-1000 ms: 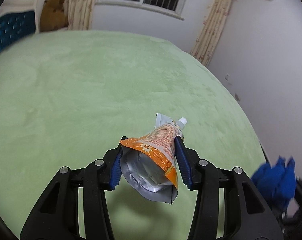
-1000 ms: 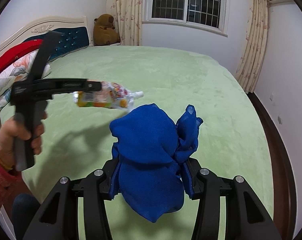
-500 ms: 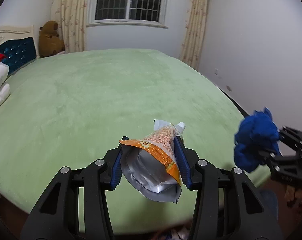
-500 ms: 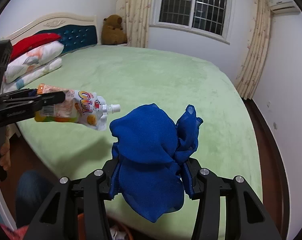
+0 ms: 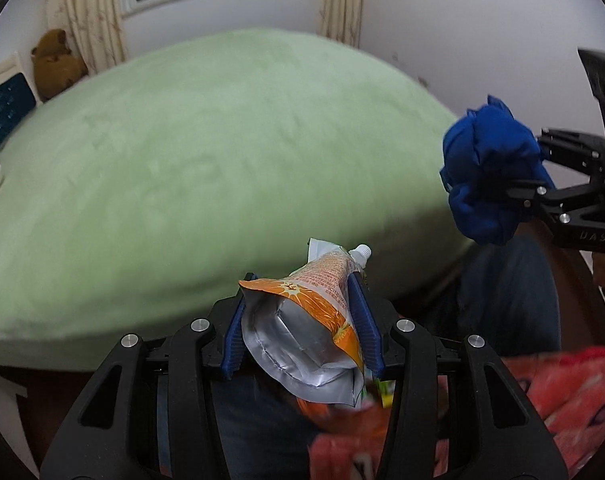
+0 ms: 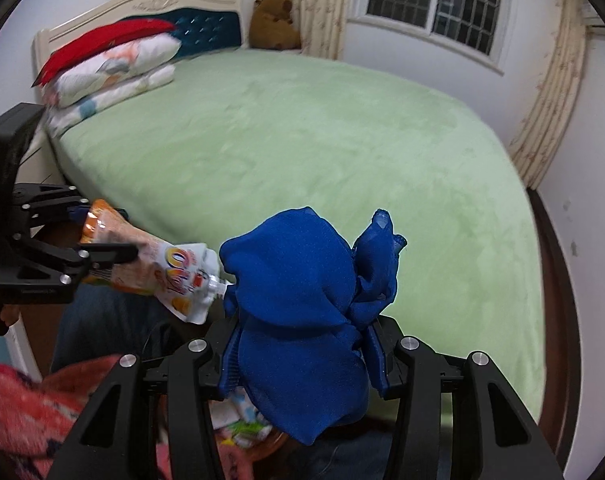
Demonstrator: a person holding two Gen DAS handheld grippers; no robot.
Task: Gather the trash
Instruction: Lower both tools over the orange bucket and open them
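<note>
My left gripper [image 5: 300,292] is shut on an orange and silver drink pouch [image 5: 298,336] whose white spout points away from me. From the right wrist view the same gripper [image 6: 122,232] and pouch [image 6: 174,272] hang at the left, past the bed's edge. A crumpled blue cloth [image 6: 298,280] is clamped in my right gripper [image 6: 306,328]. In the left wrist view that gripper [image 5: 518,164] and its cloth [image 5: 486,168] hover at the right. Under both grippers there is an orange container [image 6: 272,440] with wrappers [image 6: 242,426] in it, blurred and partly hidden.
A green bed [image 6: 322,152] fills the space ahead, with pillows [image 6: 110,68] and a teddy bear [image 6: 272,20] at its head. A person's jeans leg [image 5: 502,288] and a red patterned fabric [image 5: 562,392] lie below. A white wall and curtains stand behind the bed.
Both grippers have pulled back off the bed to beyond its edge, still holding the pouch and the cloth. The floor, a leg and a container with wrappers have come into view beneath them.
</note>
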